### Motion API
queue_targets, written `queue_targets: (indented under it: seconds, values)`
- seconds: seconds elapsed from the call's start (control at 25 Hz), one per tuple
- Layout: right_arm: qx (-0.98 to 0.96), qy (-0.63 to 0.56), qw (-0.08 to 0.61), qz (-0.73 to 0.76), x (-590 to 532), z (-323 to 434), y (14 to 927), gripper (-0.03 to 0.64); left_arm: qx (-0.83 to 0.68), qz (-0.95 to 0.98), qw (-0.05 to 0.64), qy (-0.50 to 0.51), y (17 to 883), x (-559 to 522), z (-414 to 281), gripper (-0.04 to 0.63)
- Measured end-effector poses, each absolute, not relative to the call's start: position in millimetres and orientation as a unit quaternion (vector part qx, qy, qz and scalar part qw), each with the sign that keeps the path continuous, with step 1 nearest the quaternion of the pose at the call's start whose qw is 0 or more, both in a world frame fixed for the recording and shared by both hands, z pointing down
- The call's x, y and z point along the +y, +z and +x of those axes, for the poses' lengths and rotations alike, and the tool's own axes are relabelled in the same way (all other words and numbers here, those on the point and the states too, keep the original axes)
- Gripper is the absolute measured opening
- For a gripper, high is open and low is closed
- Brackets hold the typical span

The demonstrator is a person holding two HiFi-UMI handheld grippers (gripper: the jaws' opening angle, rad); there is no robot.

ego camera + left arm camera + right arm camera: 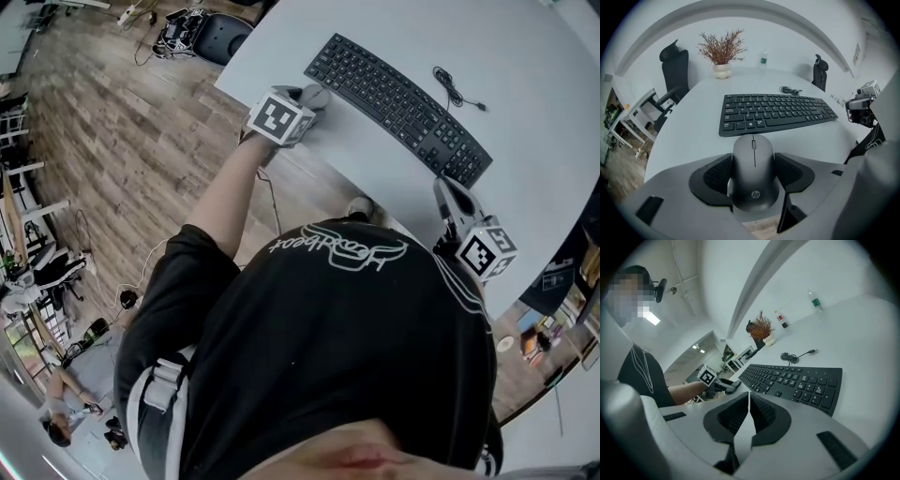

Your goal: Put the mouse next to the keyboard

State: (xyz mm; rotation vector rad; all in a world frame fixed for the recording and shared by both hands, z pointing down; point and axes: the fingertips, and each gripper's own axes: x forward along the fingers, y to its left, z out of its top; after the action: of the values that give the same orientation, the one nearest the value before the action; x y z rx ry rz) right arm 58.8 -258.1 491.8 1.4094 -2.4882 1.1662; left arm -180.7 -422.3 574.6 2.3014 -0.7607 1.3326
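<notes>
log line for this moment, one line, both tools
left tool: shut on mouse | mouse: just short of keyboard near edge, not touching | right tool: shut, empty, by keyboard's right end | mouse not yet released

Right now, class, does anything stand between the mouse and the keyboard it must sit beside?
Nothing visible does. The mouse sits between the fingers of the left gripper, and only bare table separates it from the near edge of the keyboard.

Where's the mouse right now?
In the left gripper view the mouse sits gripped between the left gripper's fingers, over the white table, just short of the keyboard's near edge, toward its left end.
</notes>
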Motion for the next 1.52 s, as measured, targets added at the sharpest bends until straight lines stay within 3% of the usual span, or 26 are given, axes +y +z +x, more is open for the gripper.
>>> queue_targets:
  seconds: [0.76, 1.52]
  values:
    - [-0.800, 0.377, 0.029, 0.465, -248.7, 58.7, 495.6, 0.014, -0.315, 0.838, 0.165, 0.413, 559.7, -416.5, -179.4, 0.293]
    - [-0.802, 0.339, 0.004, 0.492, -228.0, 77.0, 460.0, 0.014, -0.272, 0.933, 0.058, 0.230, 407.7, -354.1, -75.2, 0.293]
